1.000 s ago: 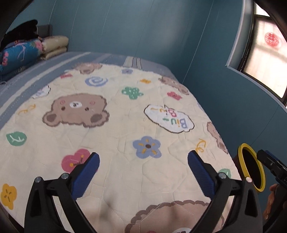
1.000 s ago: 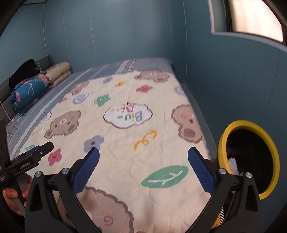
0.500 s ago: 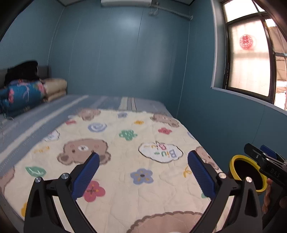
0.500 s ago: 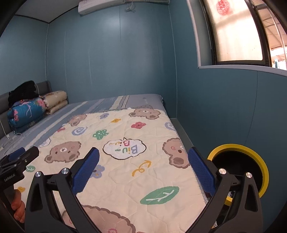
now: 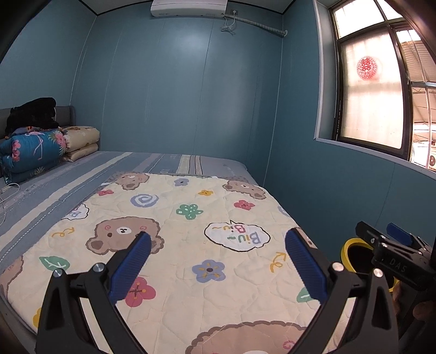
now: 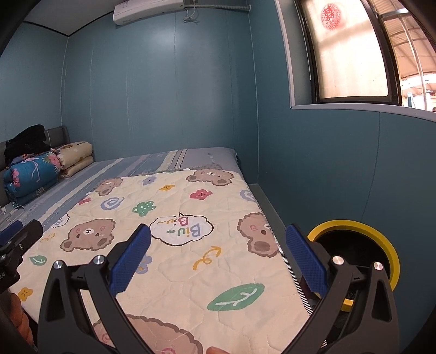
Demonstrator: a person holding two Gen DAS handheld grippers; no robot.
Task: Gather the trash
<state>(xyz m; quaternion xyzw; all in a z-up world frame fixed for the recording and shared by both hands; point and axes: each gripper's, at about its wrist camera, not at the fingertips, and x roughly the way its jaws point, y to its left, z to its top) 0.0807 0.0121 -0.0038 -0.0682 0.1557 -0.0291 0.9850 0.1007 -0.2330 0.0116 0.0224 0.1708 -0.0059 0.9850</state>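
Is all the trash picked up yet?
It looks nearly done: no trash shows on the bear quilt. In hand: nothing, since the left gripper and right gripper are both open. Left: nothing visible; the yellow-rimmed bin beside the bed looks too dark inside to check.

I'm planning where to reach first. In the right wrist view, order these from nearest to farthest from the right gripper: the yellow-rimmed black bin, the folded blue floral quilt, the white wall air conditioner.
From the right gripper:
1. Yellow-rimmed black bin, just to its right, beside the bed.
2. Folded blue floral quilt, far left, at the bed's head.
3. White wall air conditioner, high on the far wall.
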